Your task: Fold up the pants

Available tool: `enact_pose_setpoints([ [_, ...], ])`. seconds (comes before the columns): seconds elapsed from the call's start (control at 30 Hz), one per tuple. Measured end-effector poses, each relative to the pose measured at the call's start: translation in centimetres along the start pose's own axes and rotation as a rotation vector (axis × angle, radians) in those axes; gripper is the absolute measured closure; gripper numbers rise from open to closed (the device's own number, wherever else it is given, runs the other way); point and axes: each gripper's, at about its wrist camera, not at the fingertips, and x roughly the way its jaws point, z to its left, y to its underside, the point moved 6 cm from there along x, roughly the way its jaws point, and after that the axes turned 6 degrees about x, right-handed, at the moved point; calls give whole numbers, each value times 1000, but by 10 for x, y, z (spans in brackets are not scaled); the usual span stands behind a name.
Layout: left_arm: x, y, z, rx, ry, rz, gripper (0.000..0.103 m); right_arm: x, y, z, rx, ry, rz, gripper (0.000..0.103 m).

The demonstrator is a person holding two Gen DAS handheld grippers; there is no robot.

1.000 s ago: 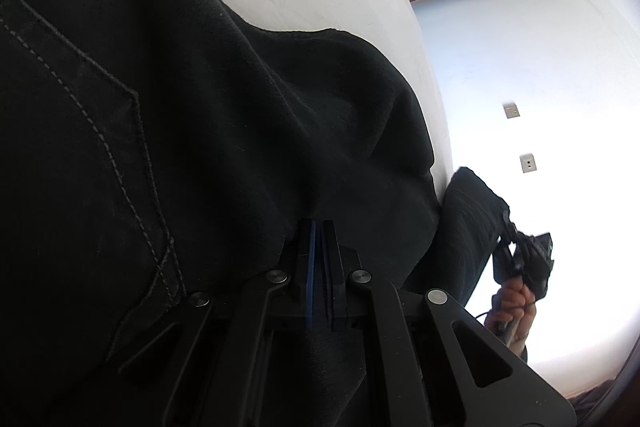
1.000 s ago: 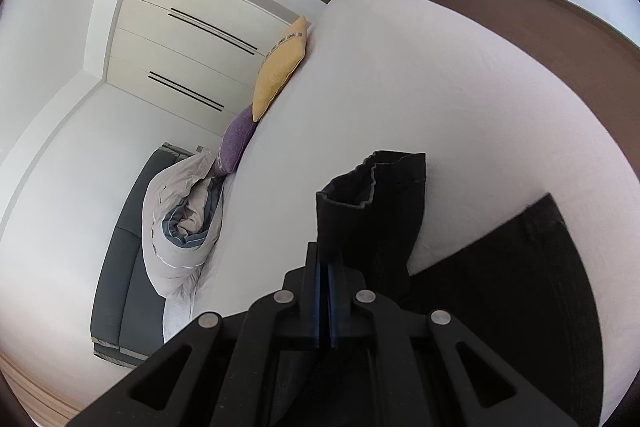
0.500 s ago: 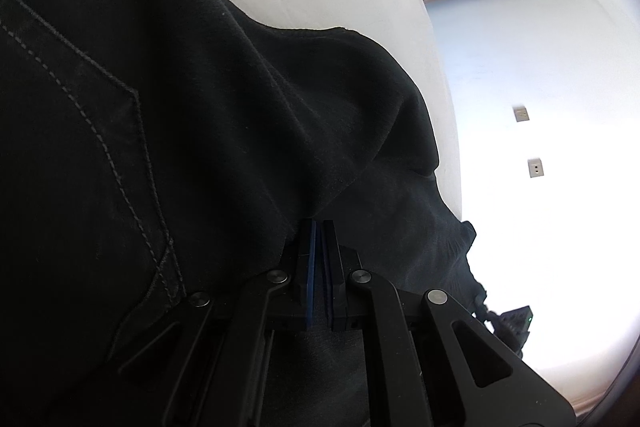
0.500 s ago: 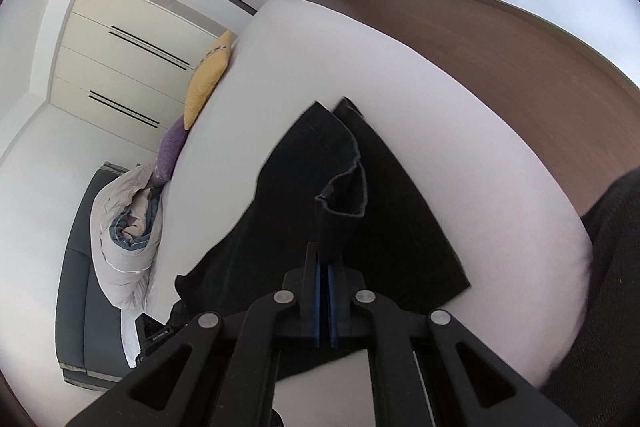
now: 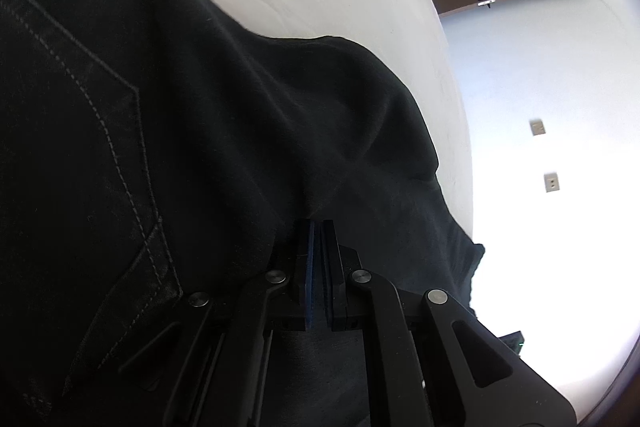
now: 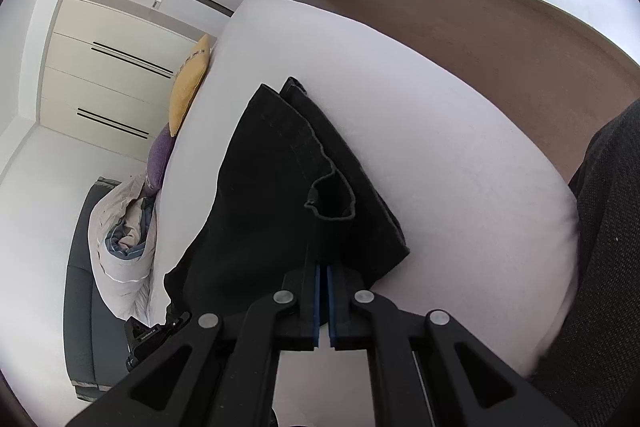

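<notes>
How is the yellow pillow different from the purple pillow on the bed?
The yellow pillow is bigger and sits farther up the bed; the purple pillow is smaller and sits nearer the crumpled duvet. Yellow is bright, purple darker. Both stand on edge along the bed's far side, beyond the black pants.
</notes>
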Motion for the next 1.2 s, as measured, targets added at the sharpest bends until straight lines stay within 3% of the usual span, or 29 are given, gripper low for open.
enact_pose_setpoints([
  [0.5,-5,0,-11,32,28,-29,97,-15,1,-9,40,-12,-9,100],
  [0.8,-1,-8,-6,24,57,-39,97,-4,5,-24,99,-44,44,102],
  [0.9,-9,-3,3,25,61,-49,97,-13,1,-26,110,-61,66,95],
  [0.97,-15,1,6,38,53,-55,97,-29,-8,-20,51,0,24,83],
  [1.0,-16,3,5,48,48,-55,97,-41,-15,-17,17,58,-20,69],
  [1.03,-18,3,5,56,42,-55,97,-57,-24,-12,-8,93,-84,67],
  [1.13,-21,5,6,61,41,-59,97,-71,-43,18,-76,-1,-121,67],
  [1.2,-21,6,10,44,55,-62,97,-52,-43,57,-159,-107,-46,67],
])
